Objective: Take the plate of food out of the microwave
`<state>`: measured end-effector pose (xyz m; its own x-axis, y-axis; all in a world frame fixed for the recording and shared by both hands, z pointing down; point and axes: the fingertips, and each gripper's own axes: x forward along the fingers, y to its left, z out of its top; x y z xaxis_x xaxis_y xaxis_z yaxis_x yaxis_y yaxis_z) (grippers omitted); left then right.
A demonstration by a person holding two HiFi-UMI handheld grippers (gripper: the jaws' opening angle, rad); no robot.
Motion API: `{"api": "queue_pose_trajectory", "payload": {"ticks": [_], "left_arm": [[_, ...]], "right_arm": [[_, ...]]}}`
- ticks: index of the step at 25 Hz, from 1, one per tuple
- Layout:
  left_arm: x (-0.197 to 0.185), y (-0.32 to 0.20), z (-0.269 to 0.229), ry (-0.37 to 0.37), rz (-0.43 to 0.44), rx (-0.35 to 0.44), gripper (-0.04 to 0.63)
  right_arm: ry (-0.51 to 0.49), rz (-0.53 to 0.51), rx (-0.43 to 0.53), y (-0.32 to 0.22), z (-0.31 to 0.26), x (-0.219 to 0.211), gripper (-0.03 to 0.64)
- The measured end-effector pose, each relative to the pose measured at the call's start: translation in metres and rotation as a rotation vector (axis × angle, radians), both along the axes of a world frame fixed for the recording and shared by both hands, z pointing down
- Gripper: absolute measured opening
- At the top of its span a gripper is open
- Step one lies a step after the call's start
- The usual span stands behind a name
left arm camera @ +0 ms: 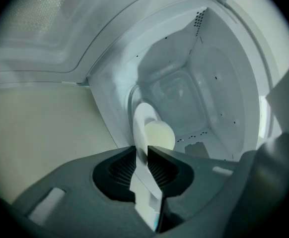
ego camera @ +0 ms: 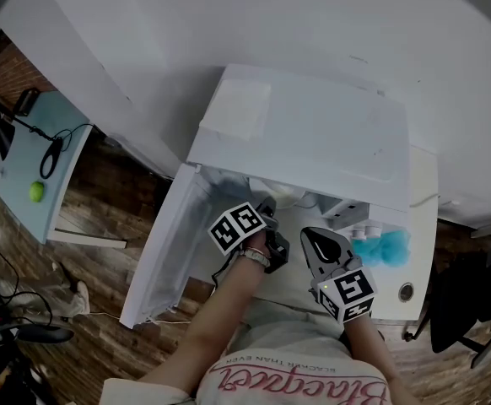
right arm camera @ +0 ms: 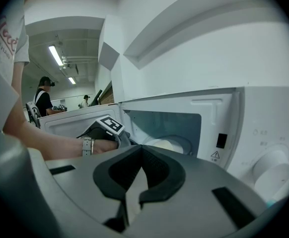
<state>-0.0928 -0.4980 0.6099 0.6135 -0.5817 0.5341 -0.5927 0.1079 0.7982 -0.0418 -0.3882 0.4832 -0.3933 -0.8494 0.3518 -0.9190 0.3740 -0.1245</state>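
Observation:
A white microwave [ego camera: 313,133] stands with its door [ego camera: 174,243] swung open to the left. Inside lies a white plate [left arm camera: 142,128] carrying pale yellow food [left arm camera: 159,135]. My left gripper [left arm camera: 147,155] reaches into the cavity and is shut on the plate's near rim, which runs between both pads. In the head view the left gripper [ego camera: 271,213] is at the cavity mouth, with the plate [ego camera: 288,197] partly showing beyond it. My right gripper [ego camera: 323,245] hangs outside in front of the microwave. Its jaws [right arm camera: 141,150] are shut with nothing between them. The right gripper view shows the plate [right arm camera: 167,144] through the opening.
A blue fluffy object [ego camera: 386,247] and small white bottles [ego camera: 364,230] sit by the microwave's right front. The control knob [right arm camera: 271,170] is on its right panel. A side table [ego camera: 18,184] with a green ball [ego camera: 36,191] stands far left; a black chair [ego camera: 465,310] stands right. People [right arm camera: 44,100] stand in the background.

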Motion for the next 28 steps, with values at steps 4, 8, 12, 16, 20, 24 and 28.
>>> {"api": "queue_pose_trajectory", "payload": {"ticks": [4,8,12,16,20,24,28], "left_arm": [[0.001,0.002,-0.001,0.071,-0.021,-0.003,0.061],[0.001,0.003,-0.002,0.171,-0.06,0.007,0.047],[-0.002,0.004,-0.003,0.273,-0.106,0.015,0.031],[-0.002,0.005,-0.01,0.334,-0.112,0.054,0.016],[0.0,0.013,-0.013,0.373,-0.111,0.076,0.015],[-0.002,0.019,-0.015,0.388,-0.129,0.095,0.015],[-0.004,0.024,-0.016,0.374,-0.145,0.121,0.015]], "right_arm": [[-0.001,-0.002,-0.003,0.007,0.001,0.002,0.011],[-0.003,0.009,-0.011,0.015,0.003,0.008,0.011],[-0.001,0.013,-0.017,0.022,0.005,0.012,0.011],[0.002,0.007,-0.022,0.028,0.006,0.013,0.011],[0.003,-0.005,-0.019,0.031,0.005,0.012,0.011],[0.002,-0.025,-0.018,0.036,0.004,0.009,0.011],[-0.001,-0.042,-0.018,0.042,0.005,0.011,0.011]]}}
